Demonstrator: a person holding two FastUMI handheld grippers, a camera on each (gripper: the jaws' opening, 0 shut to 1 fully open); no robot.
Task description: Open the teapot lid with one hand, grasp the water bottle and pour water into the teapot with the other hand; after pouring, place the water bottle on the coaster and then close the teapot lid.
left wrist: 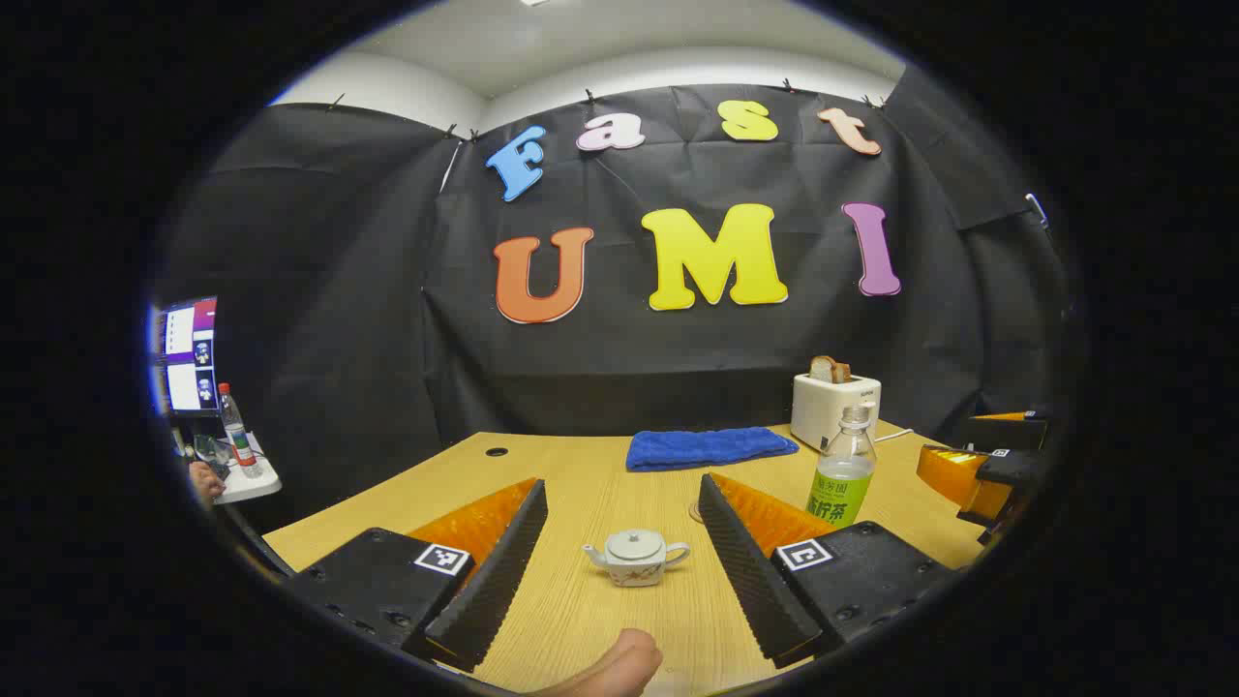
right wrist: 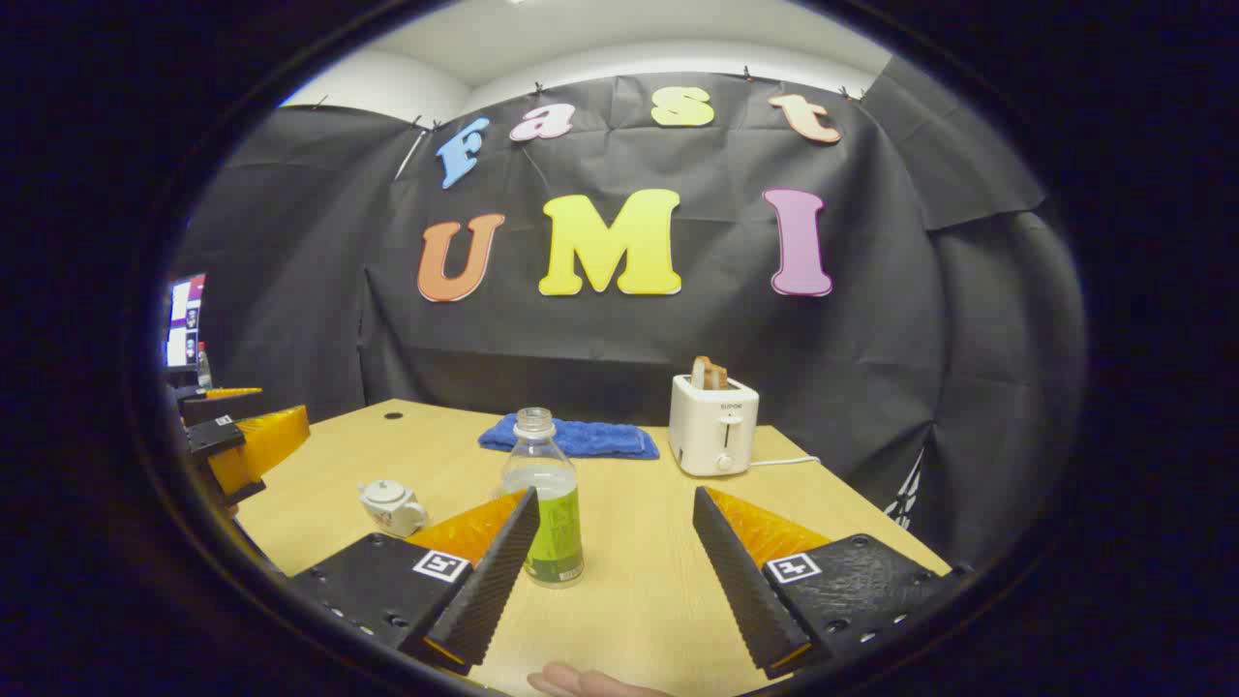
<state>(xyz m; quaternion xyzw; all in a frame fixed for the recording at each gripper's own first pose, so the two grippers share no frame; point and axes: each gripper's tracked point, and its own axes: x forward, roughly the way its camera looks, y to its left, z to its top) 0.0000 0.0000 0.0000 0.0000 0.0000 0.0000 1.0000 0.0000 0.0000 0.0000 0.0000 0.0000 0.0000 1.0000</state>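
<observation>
Two grippers hover spread wide, holding nothing. Between the left gripper point(left wrist: 619, 552)'s fingers, farther off on the light wooden surface point(left wrist: 581, 620), sits the small white ceramic teapot point(left wrist: 636, 557), lid on. Ahead of the right gripper point(right wrist: 615, 557) stands the uncapped clear plastic water bottle point(right wrist: 548, 503), green-labelled, partly filled. Behind, a white toaster point(right wrist: 714, 424) holds bread.

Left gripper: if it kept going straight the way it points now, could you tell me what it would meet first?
Most likely the teapot, lid on, standing on the table centred between the open left gripper fingers; depth is uncertain.
</observation>
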